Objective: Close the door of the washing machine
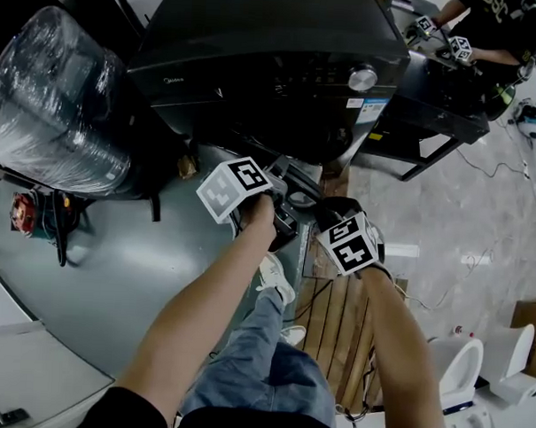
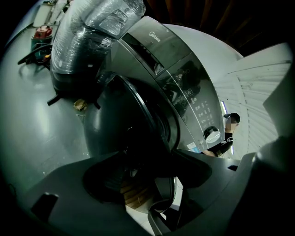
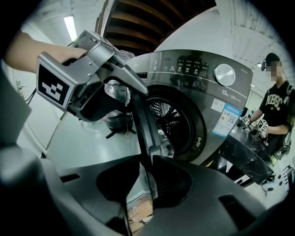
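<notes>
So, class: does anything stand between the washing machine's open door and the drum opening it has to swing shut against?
Nothing visible does. The gap between the door and the drum opening looks empty; the left gripper and right gripper sit at the door's outer edge, not inside it.
</notes>
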{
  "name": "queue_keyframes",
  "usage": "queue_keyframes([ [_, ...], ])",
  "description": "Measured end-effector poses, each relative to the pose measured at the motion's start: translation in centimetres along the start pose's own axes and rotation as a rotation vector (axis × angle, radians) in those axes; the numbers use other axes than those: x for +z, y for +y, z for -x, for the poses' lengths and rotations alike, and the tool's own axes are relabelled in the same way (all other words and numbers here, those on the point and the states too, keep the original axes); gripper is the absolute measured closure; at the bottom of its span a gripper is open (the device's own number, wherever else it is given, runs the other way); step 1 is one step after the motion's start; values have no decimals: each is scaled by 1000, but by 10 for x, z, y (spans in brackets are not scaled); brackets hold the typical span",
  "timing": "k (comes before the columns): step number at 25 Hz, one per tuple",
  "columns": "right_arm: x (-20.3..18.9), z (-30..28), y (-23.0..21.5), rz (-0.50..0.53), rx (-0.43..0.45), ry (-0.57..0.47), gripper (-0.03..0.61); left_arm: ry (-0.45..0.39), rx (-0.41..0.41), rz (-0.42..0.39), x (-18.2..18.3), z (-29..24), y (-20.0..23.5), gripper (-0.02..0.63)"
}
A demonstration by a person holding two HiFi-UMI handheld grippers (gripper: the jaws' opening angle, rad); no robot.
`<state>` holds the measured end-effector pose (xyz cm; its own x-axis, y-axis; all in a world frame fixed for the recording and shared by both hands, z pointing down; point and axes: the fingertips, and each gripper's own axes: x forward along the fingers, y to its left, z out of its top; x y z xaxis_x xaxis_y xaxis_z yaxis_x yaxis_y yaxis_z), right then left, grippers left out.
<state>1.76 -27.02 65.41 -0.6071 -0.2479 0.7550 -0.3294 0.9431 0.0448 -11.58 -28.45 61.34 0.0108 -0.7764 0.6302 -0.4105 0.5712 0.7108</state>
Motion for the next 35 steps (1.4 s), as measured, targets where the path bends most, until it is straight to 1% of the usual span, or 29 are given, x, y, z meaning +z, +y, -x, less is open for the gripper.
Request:
queue_keyframes([
  [9, 9, -12, -40, 44, -12, 36, 470, 13, -10, 69, 8, -23, -15, 266],
  [13, 16, -19, -57, 38, -11, 37, 463, 22, -18, 107, 12, -35, -20, 249],
  [18, 25, -28, -79, 65, -24, 50, 456, 26, -25, 157, 18, -50, -28, 236],
  [25, 36, -39, -104, 101, -36, 50, 446, 46, -31, 206, 26, -66, -35, 221],
  [35, 52, -55, -134, 117, -68, 47, 431, 60, -84, 278, 37, -88, -45, 198],
])
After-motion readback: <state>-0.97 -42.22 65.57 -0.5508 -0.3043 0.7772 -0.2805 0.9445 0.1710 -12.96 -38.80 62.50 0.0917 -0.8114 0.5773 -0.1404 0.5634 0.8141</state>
